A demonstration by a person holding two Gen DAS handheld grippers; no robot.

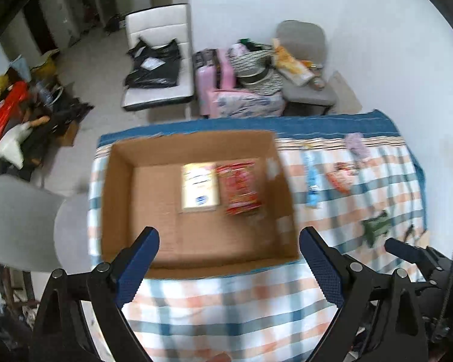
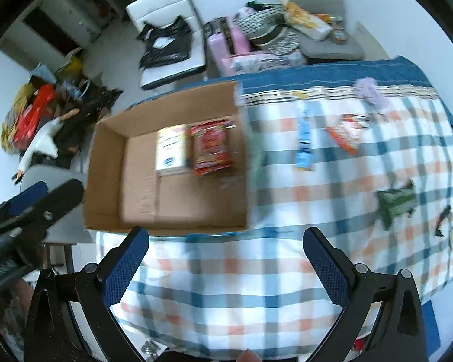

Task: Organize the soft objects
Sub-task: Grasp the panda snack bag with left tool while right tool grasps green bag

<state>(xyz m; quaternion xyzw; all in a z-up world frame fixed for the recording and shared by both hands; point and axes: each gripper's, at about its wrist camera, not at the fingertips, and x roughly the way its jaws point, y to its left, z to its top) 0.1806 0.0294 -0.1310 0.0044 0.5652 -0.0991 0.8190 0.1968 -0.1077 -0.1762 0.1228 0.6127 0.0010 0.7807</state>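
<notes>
Both tongs are hanging above the near edge of the table, empty. My left gripper (image 1: 229,259) is spread wide over the near wall of the cardboard box (image 1: 196,259); my right gripper (image 2: 226,264) is equally wide over bare plaid cloth (image 2: 226,301), just right of the box.

Done, as I am judging it: two packets are lying flat in the box, a pale yellow packet (image 1: 200,187) and a red packet (image 1: 241,185), touching side by side toward the far wall.

Left: loose items are waiting on the cloth right of the box. A blue wrapper (image 2: 303,140) nearest it, an orange-red packet (image 2: 347,131), a lilac soft piece (image 2: 373,92) by the far edge, a green piece (image 2: 397,202) toward the right edge. Roughly a third in. The frames are blurring, so I am not reading labels.
</notes>
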